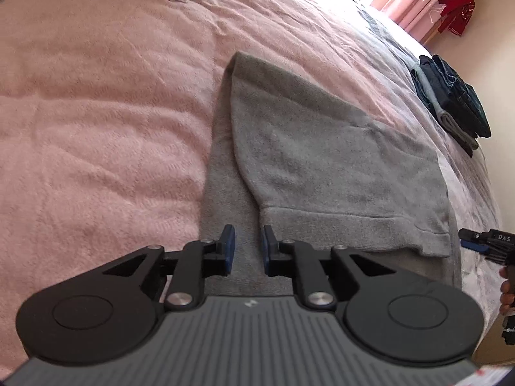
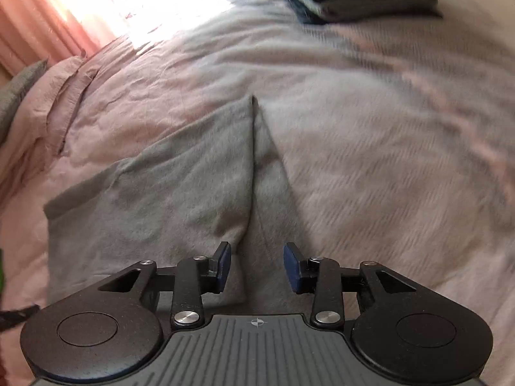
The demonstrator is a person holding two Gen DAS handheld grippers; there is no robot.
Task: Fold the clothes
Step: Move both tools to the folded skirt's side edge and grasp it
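Left tongs [image 1: 248, 251] alone show red cloth [image 1: 455, 13] hanging.

Both wrist cameras look forward and down from close above the bed [image 1: 96, 112], from different sides. Both take in the grey garment [image 1: 322, 167] and the stack of folded clothes [image 1: 450, 96] at the bed's edge.

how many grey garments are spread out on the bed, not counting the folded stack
1. The grey garment lies partly folded on the pink bedspread, just ahead of both open grippers. The folded stack sits at the far edge. A grey scrap at the right view's left edge may be another.
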